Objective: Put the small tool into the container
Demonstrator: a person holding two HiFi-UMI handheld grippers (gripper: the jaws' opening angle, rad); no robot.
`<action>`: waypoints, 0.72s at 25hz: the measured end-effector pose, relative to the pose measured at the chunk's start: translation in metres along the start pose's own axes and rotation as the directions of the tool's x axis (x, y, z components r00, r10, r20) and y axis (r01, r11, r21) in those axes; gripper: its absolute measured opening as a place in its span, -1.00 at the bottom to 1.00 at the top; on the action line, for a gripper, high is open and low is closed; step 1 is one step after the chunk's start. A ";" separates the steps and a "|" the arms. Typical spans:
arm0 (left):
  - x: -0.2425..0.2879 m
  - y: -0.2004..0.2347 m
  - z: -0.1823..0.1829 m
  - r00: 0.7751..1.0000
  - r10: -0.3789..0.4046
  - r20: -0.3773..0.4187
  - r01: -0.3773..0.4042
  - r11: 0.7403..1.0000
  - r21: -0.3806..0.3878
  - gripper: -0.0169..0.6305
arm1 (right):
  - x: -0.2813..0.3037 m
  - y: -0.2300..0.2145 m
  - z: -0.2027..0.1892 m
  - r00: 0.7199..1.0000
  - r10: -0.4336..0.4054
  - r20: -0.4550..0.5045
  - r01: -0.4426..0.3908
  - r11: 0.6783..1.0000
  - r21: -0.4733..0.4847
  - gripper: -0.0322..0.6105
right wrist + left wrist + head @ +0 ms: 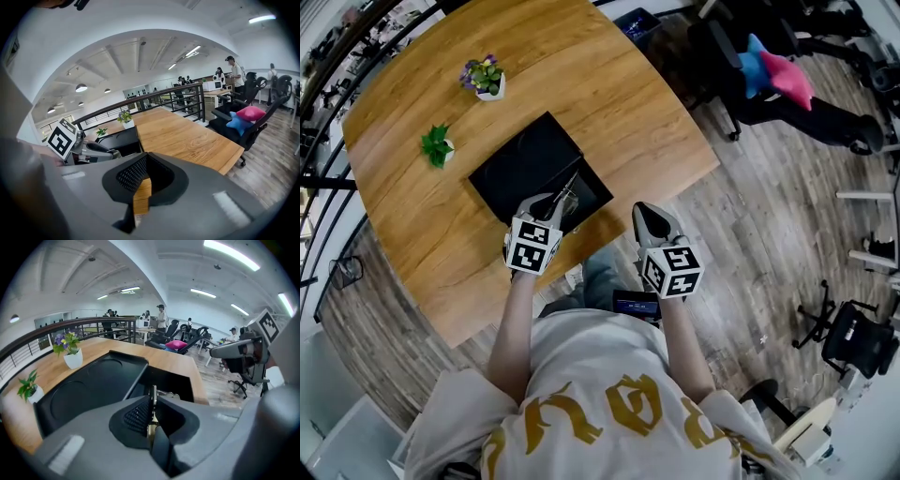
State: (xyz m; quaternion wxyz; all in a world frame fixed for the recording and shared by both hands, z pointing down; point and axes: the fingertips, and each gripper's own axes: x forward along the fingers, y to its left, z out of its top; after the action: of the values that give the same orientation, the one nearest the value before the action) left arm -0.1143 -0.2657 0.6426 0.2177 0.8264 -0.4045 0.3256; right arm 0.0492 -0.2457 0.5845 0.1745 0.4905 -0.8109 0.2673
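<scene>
Open-plan office, wooden counter (609, 94); a flowering pot (484, 75) and a green sprig (439, 144) sit well ahead-left of my left hand-held gripper (557, 201). It is clamped on the small tool (153, 398), which hangs over the black container (520, 164) just ahead. I judge release is next: lower, then part the jaws. The right hand-held gripper (647, 214) waits at the counter's edge, closed and empty.

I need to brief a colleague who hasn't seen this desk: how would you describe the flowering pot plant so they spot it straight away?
On the light wooden table, look beyond the black rectangular container, to its left. Two small plants in white pots stand there. The one meant is the farther, purple-flowered plant; its neighbour, the nearer green plant, has leaves only.
</scene>
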 end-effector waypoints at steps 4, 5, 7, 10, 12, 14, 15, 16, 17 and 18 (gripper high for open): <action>0.006 0.000 0.001 0.999 0.049 -0.025 -0.046 0.994 0.099 -0.84 | 0.002 -0.005 0.002 1.000 0.007 -0.011 -0.007 1.000 -0.004 -0.82; 0.008 -0.001 0.002 0.998 0.051 -0.027 -0.048 0.992 0.117 -0.84 | 0.003 -0.007 0.002 1.000 0.006 -0.012 -0.006 1.000 -0.005 -0.82; 0.012 -0.005 0.001 0.998 0.043 -0.043 -0.036 0.988 0.150 -0.83 | 0.004 -0.009 0.003 1.000 0.005 -0.015 -0.005 1.000 -0.007 -0.82; 0.017 -0.015 -0.005 0.995 -0.002 -0.100 0.021 0.981 0.194 -0.74 | 0.006 -0.010 0.004 1.000 0.010 -0.016 -0.010 1.000 -0.009 -0.82; 0.018 -0.018 -0.007 0.992 -0.013 -0.126 0.040 0.976 0.215 -0.72 | 0.007 -0.009 0.005 1.000 0.014 -0.015 -0.014 1.000 -0.010 -0.82; 0.020 -0.021 -0.010 0.988 -0.036 -0.148 0.068 0.975 0.212 -0.69 | 0.007 -0.007 0.006 1.000 0.021 -0.014 -0.021 1.000 -0.012 -0.82; 0.021 -0.023 -0.013 0.985 -0.061 -0.164 0.094 0.975 0.201 -0.65 | 0.007 -0.006 0.006 1.000 0.026 -0.014 -0.026 1.000 -0.013 -0.82; 0.022 -0.025 -0.015 0.979 -0.090 -0.180 0.124 0.975 0.187 -0.59 | 0.006 -0.005 0.006 0.999 0.029 -0.014 -0.029 0.999 -0.013 -0.82; 0.022 -0.027 -0.017 0.975 -0.114 -0.190 0.148 0.974 0.171 -0.55 | 0.005 -0.004 0.005 0.999 0.031 -0.013 -0.031 0.999 -0.012 -0.82; 0.022 -0.027 -0.017 0.973 -0.130 -0.192 0.161 0.974 0.157 -0.54 | 0.004 -0.004 0.004 0.999 0.031 -0.012 -0.031 0.999 -0.011 -0.82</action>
State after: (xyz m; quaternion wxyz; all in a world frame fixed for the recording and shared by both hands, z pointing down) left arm -0.0884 -0.2512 0.6680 0.2051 0.8366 -0.2916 0.4160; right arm 0.0509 -0.2530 0.5844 0.1780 0.4754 -0.8187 0.2683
